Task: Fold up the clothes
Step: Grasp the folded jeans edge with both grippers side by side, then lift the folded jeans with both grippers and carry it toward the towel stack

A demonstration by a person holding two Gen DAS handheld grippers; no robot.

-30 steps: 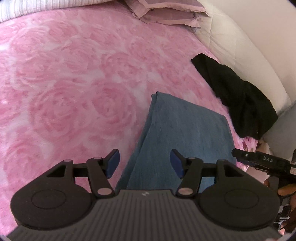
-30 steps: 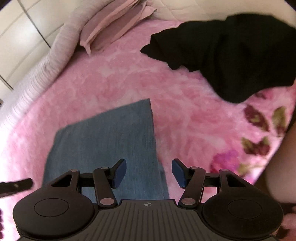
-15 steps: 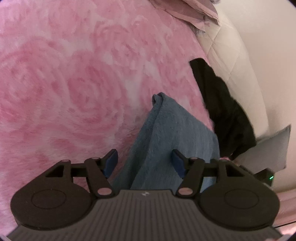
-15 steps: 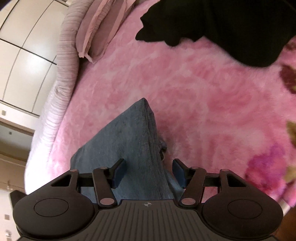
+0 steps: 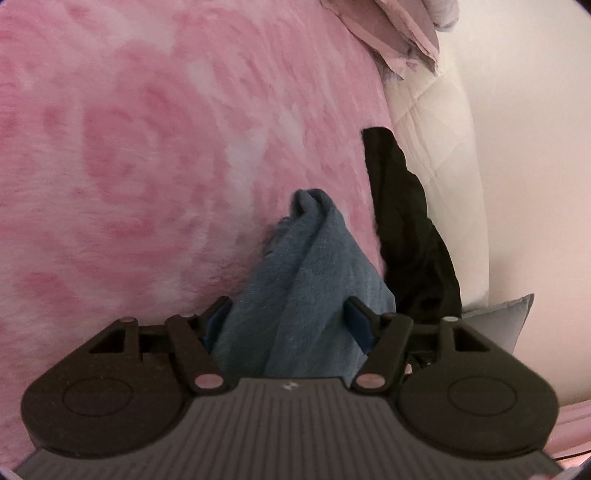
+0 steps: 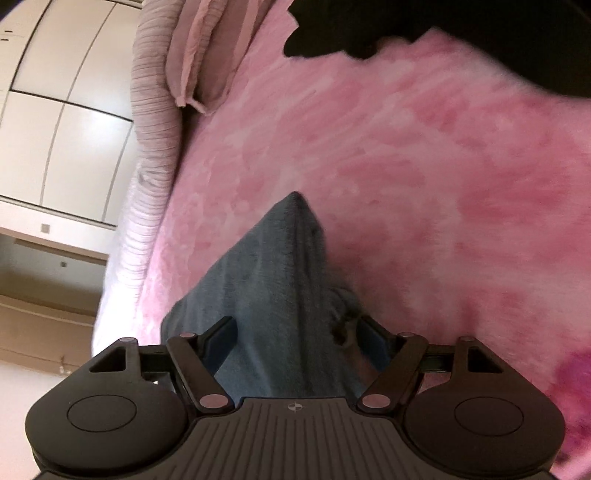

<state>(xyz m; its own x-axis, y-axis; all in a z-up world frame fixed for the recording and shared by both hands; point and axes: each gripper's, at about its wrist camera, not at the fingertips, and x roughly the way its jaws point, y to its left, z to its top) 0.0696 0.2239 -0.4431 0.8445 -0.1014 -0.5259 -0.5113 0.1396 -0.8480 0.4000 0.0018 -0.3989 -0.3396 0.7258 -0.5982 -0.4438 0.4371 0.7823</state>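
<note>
A folded blue garment (image 5: 306, 277) lies on the pink rose-patterned blanket (image 5: 129, 166), its far corner bunched up. My left gripper (image 5: 288, 319) is open and low over the garment's near edge, with the cloth filling the gap between its blue-padded fingers. In the right wrist view the same blue garment (image 6: 273, 277) runs to a point ahead. My right gripper (image 6: 297, 334) is open too, straddling the near edge, where a crumpled fold sits by the right finger. The cloth under both gripper bodies is hidden.
A black garment (image 5: 406, 236) lies just right of the blue one, against the white quilted bed edge (image 5: 436, 147); it also shows at the top (image 6: 480, 33). Mauve pillows (image 5: 399, 33) sit at the far end. A grey cushion (image 5: 498, 321) is at the right. White wardrobe doors (image 6: 55, 110) stand beyond the bed.
Both grippers dropped towards the bed and slid forward onto the blue garment's near edge, so cloth now sits between their fingers. Finger spacing is unchanged. The garment's far corner has bunched up.
</note>
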